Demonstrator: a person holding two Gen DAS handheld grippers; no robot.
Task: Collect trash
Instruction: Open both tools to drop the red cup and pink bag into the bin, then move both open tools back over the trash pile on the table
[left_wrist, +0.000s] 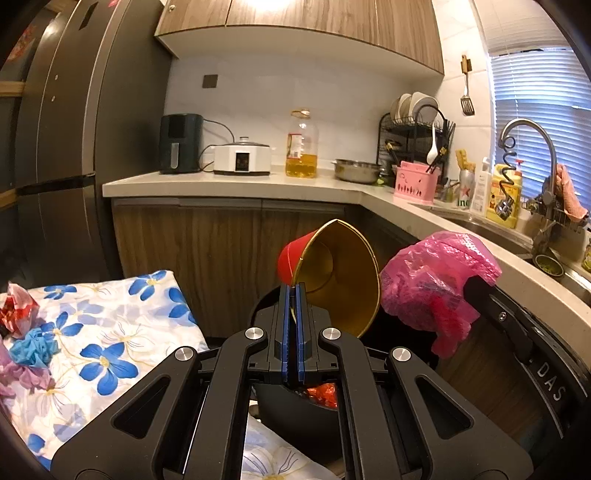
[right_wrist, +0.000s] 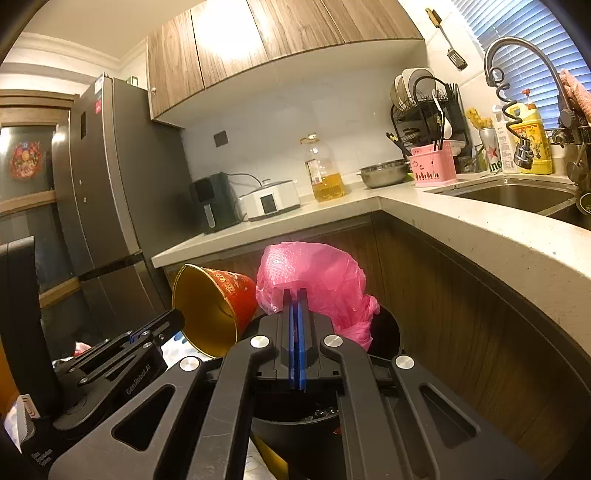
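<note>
Over black bin (left_wrist: 280, 402), both grippers up, each w/ one item. Left gripper (left_wrist: 293, 291): jaws pinched narrow on gold rim of red paper cup (left_wrist: 332, 273); cup tipped on its side, gold inside facing left wrist cam, red base pointing toward cabinets. Right gripper (right_wrist: 295, 295): jaws narrow, clamped on pink plastic bag (right_wrist: 317, 280), crumpled, tail hanging toward bin opening. Cup & bag just beside each other, maybe touching, can't tell. Red wrapper (left_wrist: 325, 393) visible inside bin below left gripper. Floral cloth (left_wrist: 110, 325) left of bin; on it crumpled blue wad (left_wrist: 33, 349), red-white wrapper (left_wrist: 16, 310), purple scrap (left_wrist: 26, 376) near its left edge. Counter (left_wrist: 236, 184) behind w/ oil jug (left_wrist: 301, 146).
</note>
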